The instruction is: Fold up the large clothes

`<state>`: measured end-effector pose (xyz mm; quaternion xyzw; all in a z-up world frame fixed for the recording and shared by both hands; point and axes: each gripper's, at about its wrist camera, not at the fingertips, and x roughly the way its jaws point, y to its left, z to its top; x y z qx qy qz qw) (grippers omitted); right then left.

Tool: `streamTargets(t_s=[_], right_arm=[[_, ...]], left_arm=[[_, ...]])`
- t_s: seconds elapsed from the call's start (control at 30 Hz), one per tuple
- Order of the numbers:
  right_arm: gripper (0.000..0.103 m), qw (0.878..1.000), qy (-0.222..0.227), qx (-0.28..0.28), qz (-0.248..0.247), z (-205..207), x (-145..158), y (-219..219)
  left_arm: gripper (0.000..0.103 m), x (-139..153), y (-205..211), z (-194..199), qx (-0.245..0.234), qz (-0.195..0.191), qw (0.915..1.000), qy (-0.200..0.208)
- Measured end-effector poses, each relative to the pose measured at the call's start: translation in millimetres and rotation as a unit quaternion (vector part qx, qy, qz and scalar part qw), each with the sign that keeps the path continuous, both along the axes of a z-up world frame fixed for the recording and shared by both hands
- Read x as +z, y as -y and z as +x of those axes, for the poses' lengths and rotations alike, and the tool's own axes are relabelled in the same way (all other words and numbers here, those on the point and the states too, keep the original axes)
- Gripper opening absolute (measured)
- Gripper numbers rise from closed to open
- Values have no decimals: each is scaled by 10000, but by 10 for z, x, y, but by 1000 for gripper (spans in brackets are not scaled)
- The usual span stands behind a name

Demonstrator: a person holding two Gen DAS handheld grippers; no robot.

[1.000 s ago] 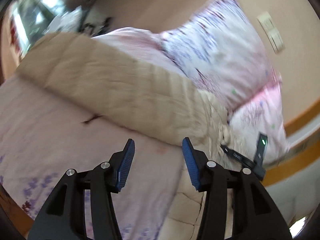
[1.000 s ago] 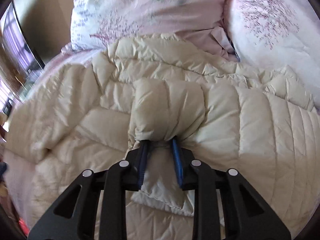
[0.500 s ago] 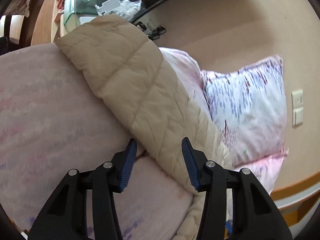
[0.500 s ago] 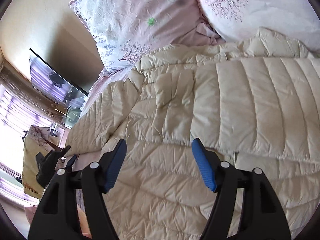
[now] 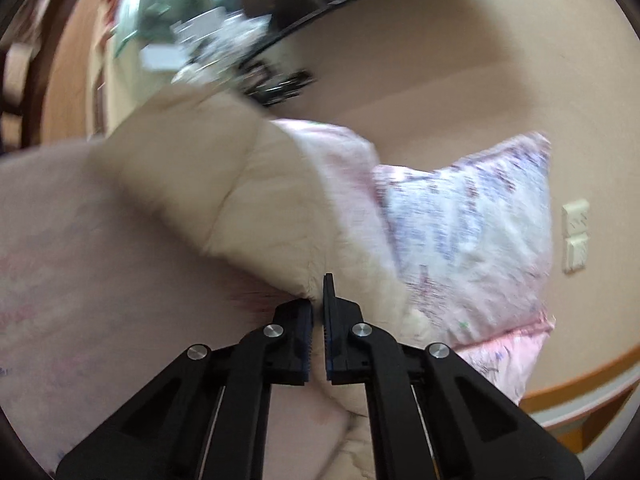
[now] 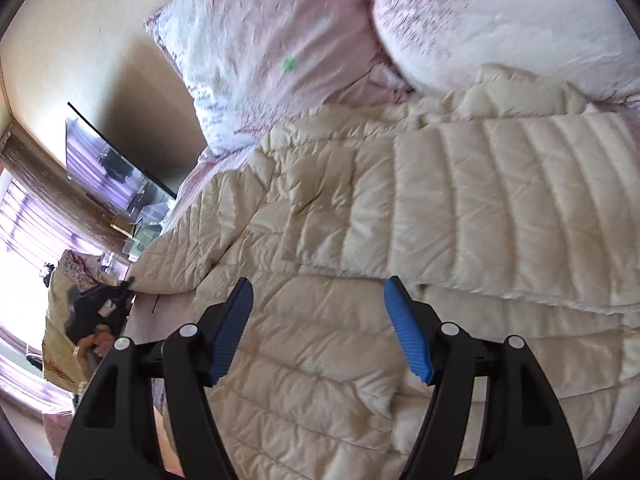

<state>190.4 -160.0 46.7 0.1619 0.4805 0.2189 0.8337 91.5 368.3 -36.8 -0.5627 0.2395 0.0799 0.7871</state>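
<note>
jacket sleeve pinched, ready for the fold-in

jacket (image 6: 400, 280), a cream quilted puffer, lies spread across the pink bed (image 5: 100, 280), its top end up by the two floral pillows (image 6: 280, 48). in the right wrist view one sleeve (image 6: 520, 208) already lies folded across the body, while the other sleeve (image 5: 224, 192) stretches out sideways over the sheet toward the bed's edge.

the left gripper (image 5: 317, 320) has its jaws drawn together on the lower edge of that outstretched sleeve; puckered fabric shows right at the tips, so it looks clamped on the sleeve. the right gripper (image 6: 318, 320) hangs above the jacket's body with jaws wide apart and nothing between them, no pad touching the fabric.

the step in hand looks like the second sleeve fold. next, the left hand likely needs to lift the sleeve clear of the sheet and carry it over the body to lie across the first one, keeping the pinch firm since puffy nylon slips easily. the right gripper could press down on the body near the shoulder so the jacket does not drag along. the left view is blurred, so how deep the grip sits is hard to tell.
</note>
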Motion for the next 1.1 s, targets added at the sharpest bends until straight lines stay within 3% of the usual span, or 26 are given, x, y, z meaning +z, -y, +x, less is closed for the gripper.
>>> streamTargets(t_s=[0.23, 0.33, 0.47, 0.7, 0.93, 1.0, 1.03, 1.07, 1.1], right_arm=[[70, 9994, 154, -297, 37, -51, 58, 322], [70, 9988, 164, -468, 9, -76, 55, 477], [70, 9973, 243, -693, 9, -92, 74, 705], [70, 9944, 303, -1015, -27, -131, 47, 998], [70, 9915, 357, -1236, -210, -183, 12, 1166], [70, 9909, 411, -1242, -326, -187, 26, 1174], [70, 9909, 454, -1205, -382, -192, 44, 1159], [70, 9912, 492, -1162, -410, -202, 63, 1139], [69, 9917, 570, -1058, -450, -218, 95, 1094]], left_arm=[[3, 683, 544, 234, -735, 529, 9938, 646], [3, 917, 952, 379, -1276, 671, 9851, 940], [3, 1092, 1643, 612, -2146, 786, 9661, 1203], [3, 1025, 2745, 997, -3259, 907, 9340, 1153], [4, 593, 3586, 1273, -4134, 1097, 9030, 395], [14, 476, 3697, 1275, -4298, 1122, 8957, 217], [32, 450, 3711, 1238, -4381, 1049, 8926, 204], [56, 449, 3691, 1207, -4431, 1002, 8905, 237], [65, 468, 3649, 1136, -4476, 954, 8885, 325]])
